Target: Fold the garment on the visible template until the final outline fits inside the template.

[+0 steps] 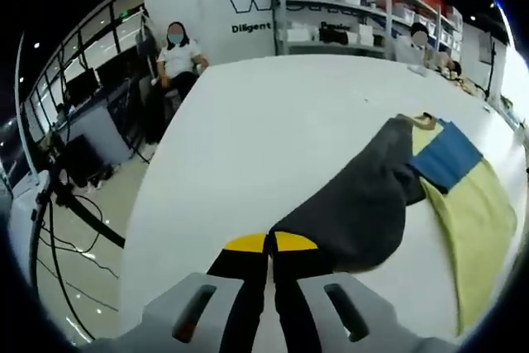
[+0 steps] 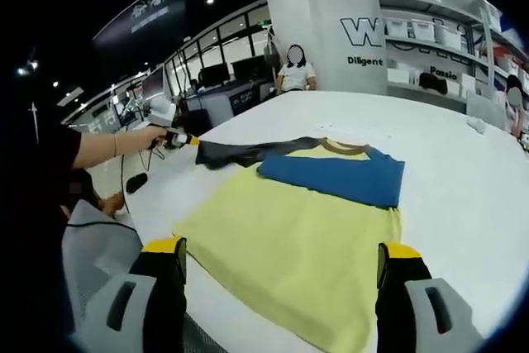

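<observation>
A garment lies flat on the white table [image 2: 463, 171]. Its body is yellow [image 2: 297, 237], with a blue band [image 2: 339, 175] across the top and a brown collar [image 2: 343, 148]. A dark grey sleeve [image 1: 372, 196] stretches out from it to my left gripper [image 1: 270, 241], whose yellow-tipped jaws are shut on the sleeve's end. In the right gripper view, a person's hand holds that left gripper [image 2: 183, 140] at the far left, pulling the sleeve [image 2: 240, 152] out sideways. My right gripper [image 2: 285, 254] hovers wide open over the near yellow hem, holding nothing.
The table edge [image 1: 157, 204] drops to the floor on the left, where cables and a stand [image 1: 74, 212] lie. A person sits on a chair [image 1: 178, 55] beyond the far edge. Shelving with boxes [image 1: 347, 6] lines the back wall.
</observation>
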